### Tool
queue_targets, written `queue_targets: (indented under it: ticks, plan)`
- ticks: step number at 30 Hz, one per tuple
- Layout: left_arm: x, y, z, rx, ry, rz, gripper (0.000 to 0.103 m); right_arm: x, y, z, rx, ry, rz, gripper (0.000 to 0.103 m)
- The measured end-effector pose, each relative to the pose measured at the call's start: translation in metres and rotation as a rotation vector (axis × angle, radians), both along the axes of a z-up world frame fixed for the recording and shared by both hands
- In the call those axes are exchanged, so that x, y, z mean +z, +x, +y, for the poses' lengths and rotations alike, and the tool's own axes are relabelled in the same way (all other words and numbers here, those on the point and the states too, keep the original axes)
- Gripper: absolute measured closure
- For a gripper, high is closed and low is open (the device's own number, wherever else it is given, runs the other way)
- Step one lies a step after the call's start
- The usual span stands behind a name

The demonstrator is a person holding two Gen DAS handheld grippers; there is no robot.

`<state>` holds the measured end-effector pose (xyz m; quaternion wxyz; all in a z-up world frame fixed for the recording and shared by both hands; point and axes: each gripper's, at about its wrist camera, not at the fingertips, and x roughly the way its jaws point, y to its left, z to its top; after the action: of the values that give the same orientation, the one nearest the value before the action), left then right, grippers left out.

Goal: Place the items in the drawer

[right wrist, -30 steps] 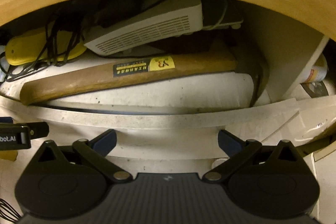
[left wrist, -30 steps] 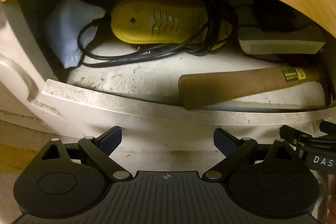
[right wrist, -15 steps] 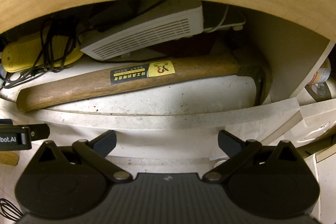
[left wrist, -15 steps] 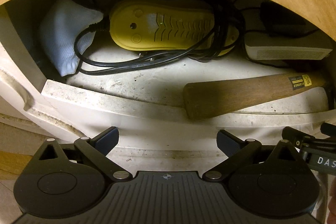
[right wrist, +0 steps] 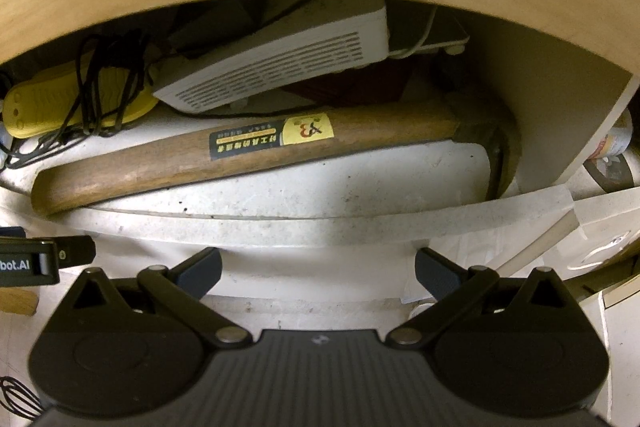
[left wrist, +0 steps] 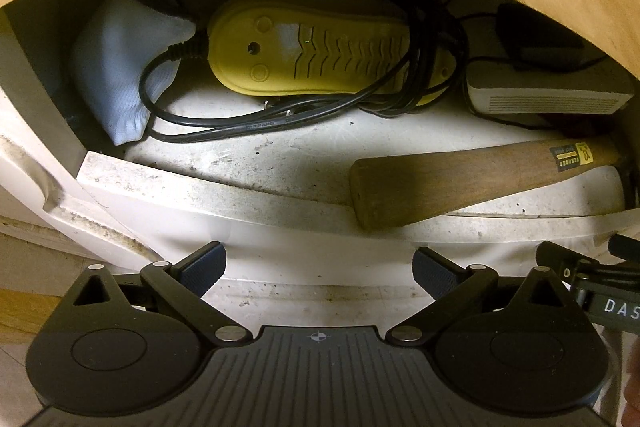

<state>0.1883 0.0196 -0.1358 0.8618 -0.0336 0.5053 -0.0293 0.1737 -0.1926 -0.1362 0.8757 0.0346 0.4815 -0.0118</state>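
Inside the drawer, a wooden-handled hammer (yellow-and-black label) lies flat.

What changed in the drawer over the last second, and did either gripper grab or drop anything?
Nothing was taken hold of or let go. The drawer shows slightly more of its inside than before. The hammer, yellow corded device, white vented box and blue-grey cloth lie as they did. Left gripper and right gripper stay open and empty in front of the drawer.
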Motion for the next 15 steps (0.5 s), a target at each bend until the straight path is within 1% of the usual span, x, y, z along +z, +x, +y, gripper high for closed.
queue_targets:
  ticks: [5, 10, 12, 15]
  plan:
    - [0.0, -0.005, -0.001, -0.003, 0.008, 0.01, 0.0, 0.0, -0.004, 0.003, 0.015, -0.017, 0.011, 0.0]
    - [0.005, -0.022, 0.003, 0.014, 0.003, 0.008, 0.0, 0.006, -0.022, 0.003, 0.019, -0.013, 0.014, 0.0]
    - [0.011, -0.032, 0.001, 0.011, 0.008, -0.003, 0.0, 0.013, -0.03, 0.003, 0.022, -0.013, 0.007, 0.0]
    - [0.029, -0.058, -0.011, 0.001, 0.011, -0.027, 0.0, 0.026, -0.041, 0.002, 0.029, -0.015, -0.005, 0.0]
